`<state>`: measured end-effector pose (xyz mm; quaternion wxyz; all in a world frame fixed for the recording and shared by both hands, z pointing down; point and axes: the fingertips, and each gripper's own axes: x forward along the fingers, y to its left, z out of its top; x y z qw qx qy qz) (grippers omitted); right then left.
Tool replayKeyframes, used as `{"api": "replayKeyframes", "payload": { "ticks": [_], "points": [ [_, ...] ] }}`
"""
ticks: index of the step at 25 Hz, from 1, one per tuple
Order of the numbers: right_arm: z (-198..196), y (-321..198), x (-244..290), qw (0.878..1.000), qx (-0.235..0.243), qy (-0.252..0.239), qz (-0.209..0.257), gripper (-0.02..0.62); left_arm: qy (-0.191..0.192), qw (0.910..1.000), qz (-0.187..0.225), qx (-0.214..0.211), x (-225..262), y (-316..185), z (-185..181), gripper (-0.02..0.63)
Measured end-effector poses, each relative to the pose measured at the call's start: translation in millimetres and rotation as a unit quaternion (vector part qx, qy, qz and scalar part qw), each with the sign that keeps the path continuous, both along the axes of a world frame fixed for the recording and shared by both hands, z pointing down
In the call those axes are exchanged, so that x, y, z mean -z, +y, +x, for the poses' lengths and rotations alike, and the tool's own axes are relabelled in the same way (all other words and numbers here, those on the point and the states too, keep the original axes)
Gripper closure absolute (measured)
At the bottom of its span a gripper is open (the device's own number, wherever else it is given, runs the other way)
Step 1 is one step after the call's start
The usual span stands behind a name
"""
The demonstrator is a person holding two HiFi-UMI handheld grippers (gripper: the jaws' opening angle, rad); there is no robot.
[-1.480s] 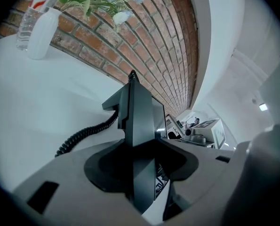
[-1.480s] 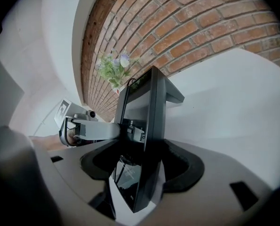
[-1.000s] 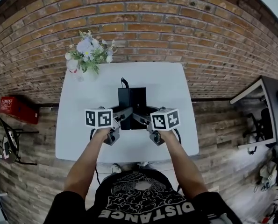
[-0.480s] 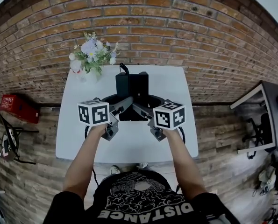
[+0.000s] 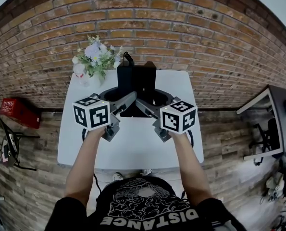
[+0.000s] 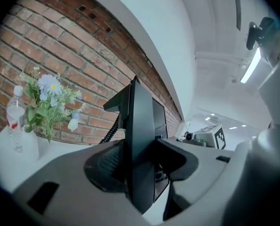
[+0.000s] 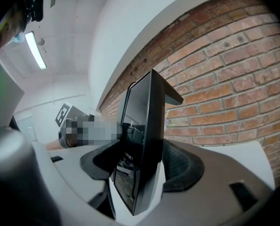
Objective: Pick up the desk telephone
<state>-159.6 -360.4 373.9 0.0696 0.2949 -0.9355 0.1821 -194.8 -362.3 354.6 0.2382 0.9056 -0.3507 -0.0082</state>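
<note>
The black desk telephone [image 5: 137,82] hangs above the white table [image 5: 133,143], with its coiled cord [image 6: 110,131] dropping from its back. The left claw [image 6: 139,166] is clamped on the telephone's left edge. The right claw [image 7: 144,173] is clamped on its right edge. Left of the telephone stand a flower bunch [image 5: 95,57] and a clear bottle [image 6: 15,119].

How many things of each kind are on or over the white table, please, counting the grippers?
Desk telephone: 1
Vase of flowers: 1
Plastic bottle: 1
Grippers, the left gripper and the right gripper: 2
Total: 5
</note>
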Motion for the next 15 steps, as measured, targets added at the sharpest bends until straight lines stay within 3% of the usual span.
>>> {"api": "replayKeyframes", "payload": {
  "ticks": [9, 15],
  "points": [
    [-0.8, 0.5, 52.3, 0.997, 0.007, -0.013, 0.072, 0.321, -0.007, 0.9974, 0.071, 0.013, 52.9, 3.8, -0.9, 0.399],
    [-0.4, 2.2, 68.3, 0.995, 0.007, -0.015, 0.099, 0.321, 0.0, 0.9955, 0.093, 0.018, 68.4, 6.5, -0.6, 0.399]
  ]
}}
